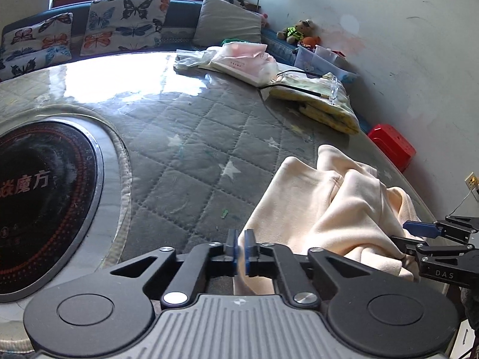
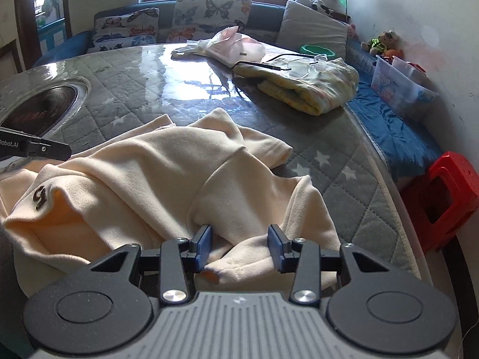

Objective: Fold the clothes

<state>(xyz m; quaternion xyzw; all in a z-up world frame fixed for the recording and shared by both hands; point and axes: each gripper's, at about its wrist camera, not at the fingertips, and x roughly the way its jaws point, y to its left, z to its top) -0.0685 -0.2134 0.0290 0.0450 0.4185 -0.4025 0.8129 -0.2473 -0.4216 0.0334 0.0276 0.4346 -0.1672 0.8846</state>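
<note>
A crumpled cream fleece garment [image 2: 167, 176] lies at the near edge of the grey quilted surface [image 1: 191, 149]. The left gripper [image 1: 241, 249] is clenched on its edge (pads nearly meeting); the right gripper [image 2: 239, 246] straddles a fold, released.

I note the cream garment [image 2: 167, 161] reads as soft, matt fleece-like cloth with a fine nap, lying on a surface [image 1: 191, 149] of grey quilted, stitched fabric under a glossy clear cover that throws back window glare. The inset cooktop [image 1: 39, 197] looks like dark polished glass inside a bright metal ring. My left gripper [image 1: 241, 249] shows matt black plastic links, shiny metal rivets, blue pads and a ribbed grey housing; the stool [image 2: 443, 200] is glossy red plastic.
</note>
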